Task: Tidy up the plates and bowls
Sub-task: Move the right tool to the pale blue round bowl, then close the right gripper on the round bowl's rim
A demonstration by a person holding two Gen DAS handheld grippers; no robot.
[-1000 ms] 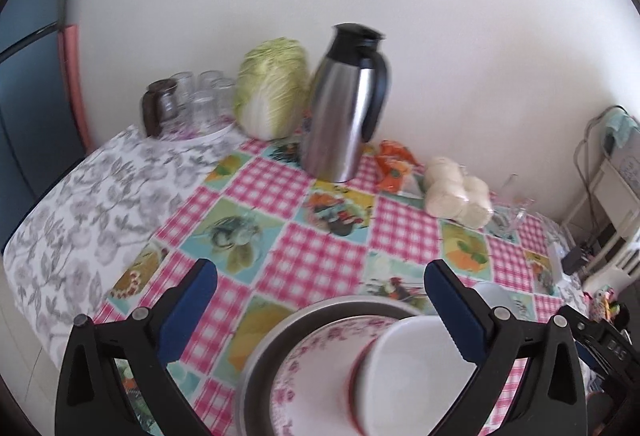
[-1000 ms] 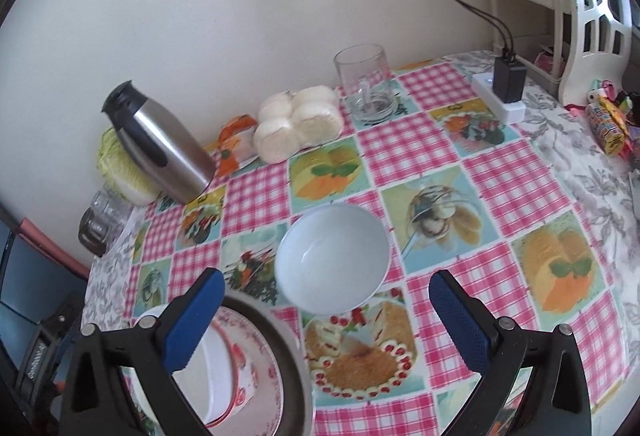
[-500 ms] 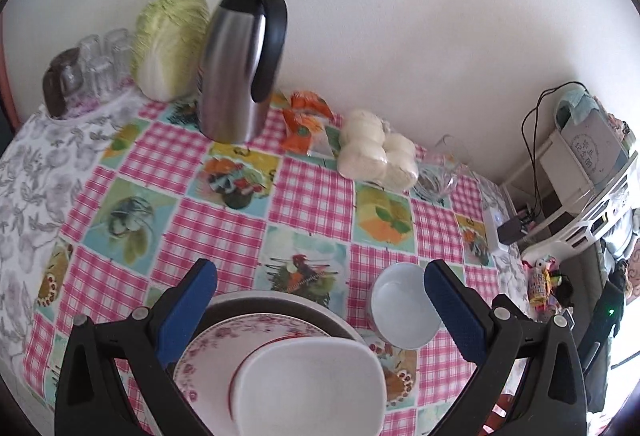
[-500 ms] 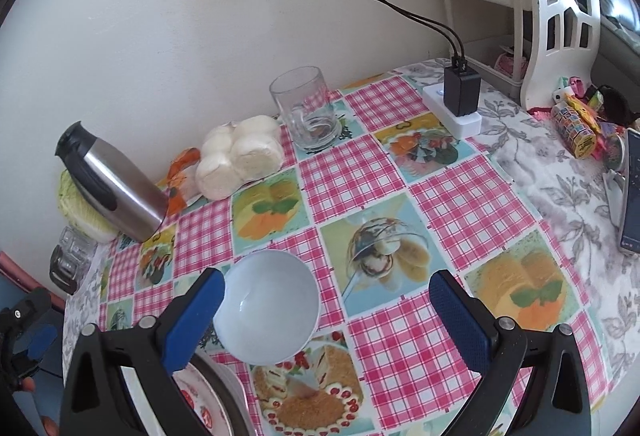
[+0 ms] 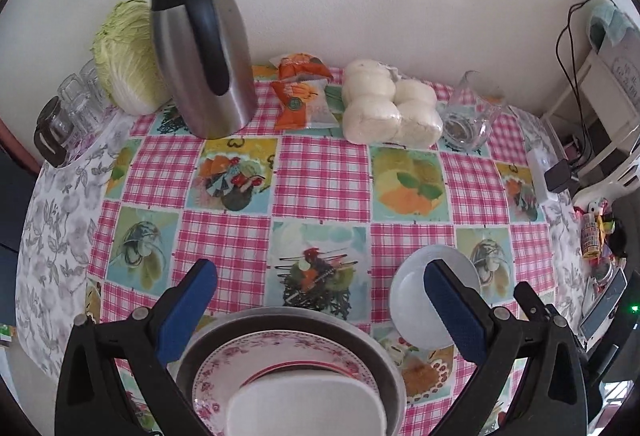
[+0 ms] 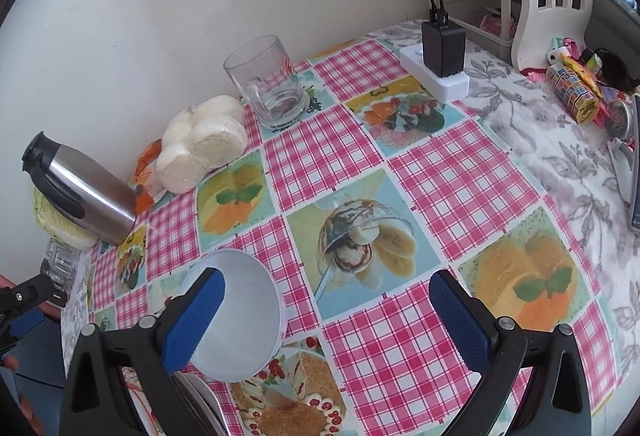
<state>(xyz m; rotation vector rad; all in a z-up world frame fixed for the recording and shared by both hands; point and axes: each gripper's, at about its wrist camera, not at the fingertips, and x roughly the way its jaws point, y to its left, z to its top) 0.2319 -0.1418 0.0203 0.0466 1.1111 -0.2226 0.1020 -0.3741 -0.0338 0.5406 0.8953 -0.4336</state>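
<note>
- On the checked tablecloth [image 6: 460, 172], beside the stacked plates [image 5: 280, 360]: sitting loose, a white bowl [image 6: 244, 312], likely light, rigid, slippery, breakable.
- Hovering wide open, gripping nothing: right gripper [image 6: 326, 316], left gripper [image 5: 320, 306].
- Best taking hold across the bowl's rim.

Two fisheye views, each looking forward along a gripper's two blue-padded fingers, down and across a table [image 5: 324, 172] toward a white wall.

The left wrist view sits low over the near edge, above stacked plates [image 5: 280, 356], facing the far wall head-on. A jug [image 5: 200, 48] stands far left, buns [image 5: 388, 108] far centre, a glass [image 5: 466, 116] far right.

The right wrist view sits further right, angled toward the far right corner, close over the cloth. The jug [image 6: 76, 188] appears small at left.

Both views share the white bowl [image 6: 240, 312], buns [image 6: 200, 144], glass [image 6: 268, 84], jug and power strip [image 6: 436, 72].
</note>
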